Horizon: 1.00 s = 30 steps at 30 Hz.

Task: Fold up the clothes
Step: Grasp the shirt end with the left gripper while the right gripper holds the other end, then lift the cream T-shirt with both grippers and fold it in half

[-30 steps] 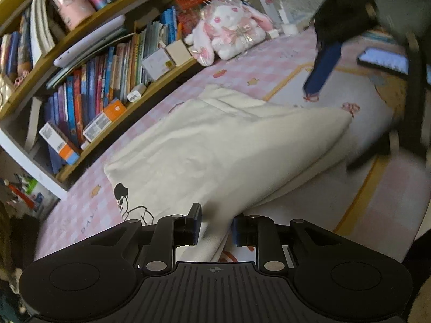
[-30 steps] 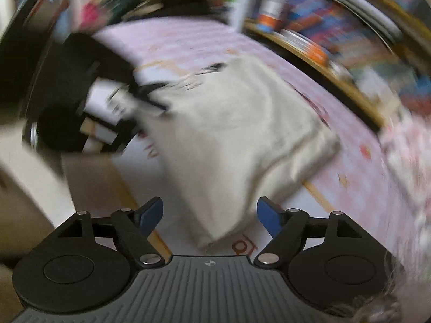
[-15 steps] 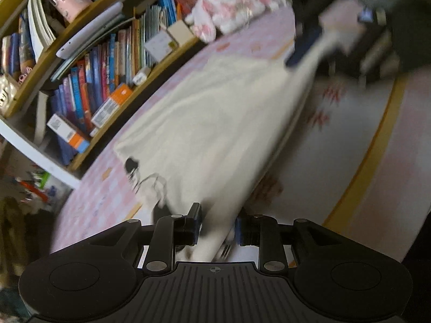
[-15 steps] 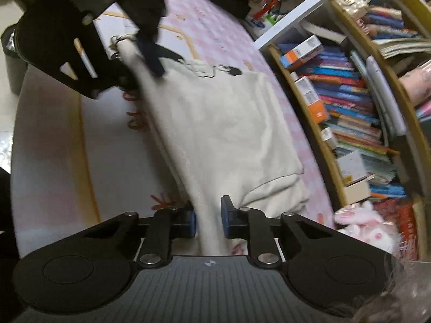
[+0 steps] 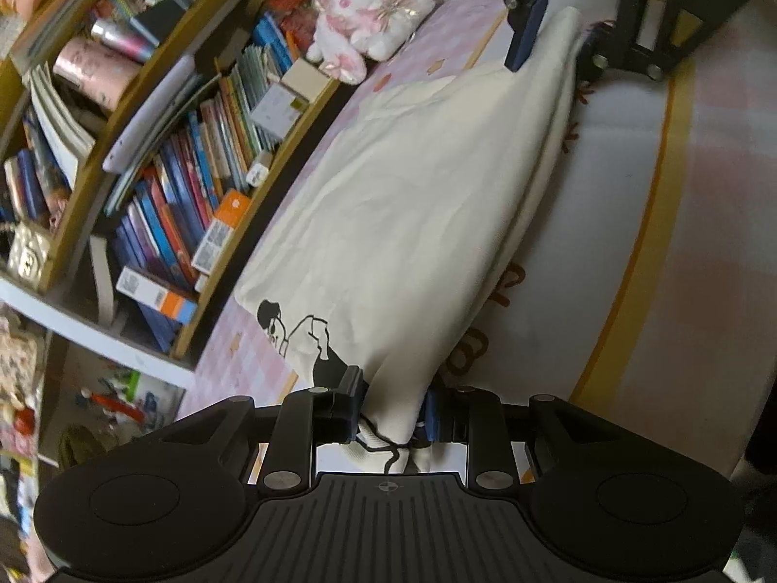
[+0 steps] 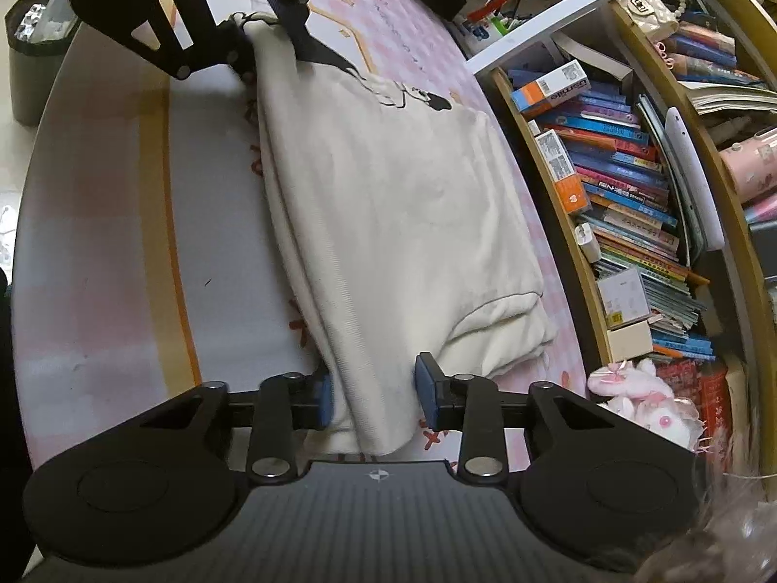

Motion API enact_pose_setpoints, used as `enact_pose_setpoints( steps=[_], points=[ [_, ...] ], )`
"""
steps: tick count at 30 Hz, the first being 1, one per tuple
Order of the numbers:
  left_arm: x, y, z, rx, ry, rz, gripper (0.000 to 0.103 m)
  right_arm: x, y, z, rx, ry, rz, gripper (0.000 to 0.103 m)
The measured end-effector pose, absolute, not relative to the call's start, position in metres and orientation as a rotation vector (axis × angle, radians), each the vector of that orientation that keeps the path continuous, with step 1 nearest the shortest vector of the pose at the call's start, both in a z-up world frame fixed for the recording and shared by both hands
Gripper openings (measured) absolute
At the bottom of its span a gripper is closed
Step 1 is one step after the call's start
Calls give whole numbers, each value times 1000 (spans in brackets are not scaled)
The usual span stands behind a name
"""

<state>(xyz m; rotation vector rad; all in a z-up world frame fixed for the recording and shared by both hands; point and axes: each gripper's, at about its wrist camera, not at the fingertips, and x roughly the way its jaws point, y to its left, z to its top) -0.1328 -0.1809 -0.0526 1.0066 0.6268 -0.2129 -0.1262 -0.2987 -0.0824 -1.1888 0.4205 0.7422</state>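
Fingers of both grippers sit on opposite ends of a cream garment (image 5: 413,184) lying on a pink checked mat (image 5: 718,184).

The left gripper (image 5: 392,410), at the bottom centre of its own view, pinches the printed end of the cloth — the fabric is bunched between its dark pads, with the black cartoon print (image 5: 301,335) just above them. The right gripper (image 6: 375,391), bottom centre of its view, has the plain end of the garment (image 6: 388,223) between its blue pads (image 6: 427,384); its jaws are opening, and the right-hand pad stands slightly off the cloth while the left one touches it. The garment runs as a long folded band between the two tools. A bookshelf (image 5: 160,155) fills the left of the left view, a pink plush rabbit (image 5: 374,14) at upper centre.
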Motion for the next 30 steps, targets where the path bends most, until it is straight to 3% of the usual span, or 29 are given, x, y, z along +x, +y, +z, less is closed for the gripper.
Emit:
enact_pose_setpoints(
  steps=[6,30],
  points=[
    [-136,-173,-51,1009,625,-311,7,-130,-294,-82,-1203,416,715,14],
    [-240,-141,-8,963,522,-566,7,-240,-292,-34,-1096,607,700,11]
  ],
)
